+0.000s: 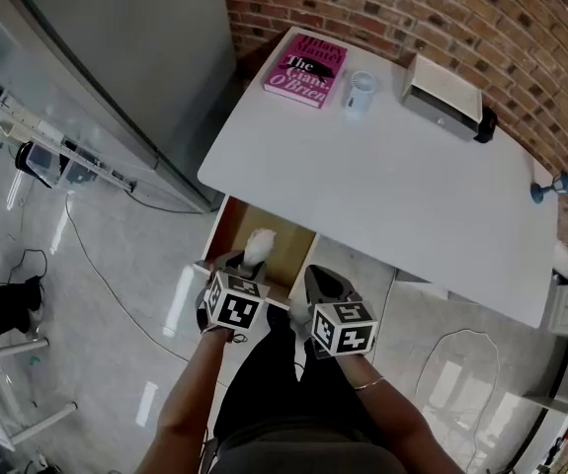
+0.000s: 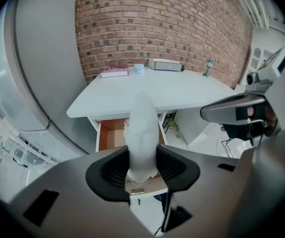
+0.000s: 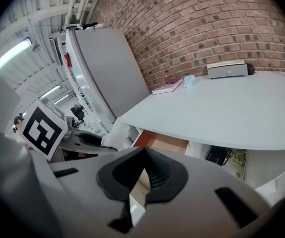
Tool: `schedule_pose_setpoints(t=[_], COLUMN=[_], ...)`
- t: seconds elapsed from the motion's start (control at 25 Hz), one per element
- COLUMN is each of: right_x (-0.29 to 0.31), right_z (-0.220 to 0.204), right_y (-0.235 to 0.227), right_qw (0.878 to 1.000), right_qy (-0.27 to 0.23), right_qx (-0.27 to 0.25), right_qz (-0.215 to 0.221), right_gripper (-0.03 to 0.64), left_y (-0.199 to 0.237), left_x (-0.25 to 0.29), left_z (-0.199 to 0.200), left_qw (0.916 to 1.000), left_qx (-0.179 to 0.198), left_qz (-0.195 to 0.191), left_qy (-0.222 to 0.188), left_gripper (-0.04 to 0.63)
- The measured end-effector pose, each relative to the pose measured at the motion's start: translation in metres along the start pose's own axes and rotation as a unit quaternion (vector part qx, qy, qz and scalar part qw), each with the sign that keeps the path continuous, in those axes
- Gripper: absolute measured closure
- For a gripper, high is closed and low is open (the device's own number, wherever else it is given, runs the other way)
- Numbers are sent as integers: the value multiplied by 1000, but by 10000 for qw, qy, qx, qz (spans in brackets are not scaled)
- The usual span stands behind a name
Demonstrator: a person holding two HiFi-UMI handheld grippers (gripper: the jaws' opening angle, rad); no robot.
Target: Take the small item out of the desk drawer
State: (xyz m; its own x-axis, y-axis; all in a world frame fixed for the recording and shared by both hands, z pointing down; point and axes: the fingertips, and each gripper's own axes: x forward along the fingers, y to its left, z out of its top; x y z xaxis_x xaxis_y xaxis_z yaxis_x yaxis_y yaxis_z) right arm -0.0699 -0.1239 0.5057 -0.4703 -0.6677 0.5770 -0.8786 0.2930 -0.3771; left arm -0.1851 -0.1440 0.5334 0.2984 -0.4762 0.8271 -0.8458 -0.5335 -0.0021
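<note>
the surface (image 1: 382, 186) is plain white. behind it the brick wall (image 1: 481, 18) is red-brown with pale mortar lines. on the surface, the book (image 1: 306, 68) is bright pink with white lettering and a black mark, the cup (image 1: 360, 92) is pale and see-through, the box (image 1: 444, 95) is off-white with a black end, and the little lamp figure (image 1: 548, 188) is blue. under the surface's edge the drawer (image 1: 285, 237) is tan wood inside. the small item (image 2: 143, 133) is frosted white. the left claw (image 2: 143, 168) and right claw (image 3: 143, 175) are dark grey, their cubes patterned in black and white squares. the floor (image 1: 96, 314) below the surface is glossy light grey.
</note>
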Motion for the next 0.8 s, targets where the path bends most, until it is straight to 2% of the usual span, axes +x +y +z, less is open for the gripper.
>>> schedule_pose_setpoints(t=[0.24,0.4,0.8], right_x=[-5,-9,-19], right_z=[13,22,43], right_y=[1,2,8], right_qw=[9999,9996,9975], right_qy=[-75,-143,-351], right_qx=[-124,-249,-548], right_qz=[32,81,270], right_gripper=[612,612,612], left_y=[2,3,5], left_x=[-16,-28,-51], left_z=[-2,2,12], left_qw=[9996,9979,9870], left_qx=[-223,-542,-1392], left_qz=[140,170,145], left_qy=[-102,-320,-792], left_gripper=[422,420,421])
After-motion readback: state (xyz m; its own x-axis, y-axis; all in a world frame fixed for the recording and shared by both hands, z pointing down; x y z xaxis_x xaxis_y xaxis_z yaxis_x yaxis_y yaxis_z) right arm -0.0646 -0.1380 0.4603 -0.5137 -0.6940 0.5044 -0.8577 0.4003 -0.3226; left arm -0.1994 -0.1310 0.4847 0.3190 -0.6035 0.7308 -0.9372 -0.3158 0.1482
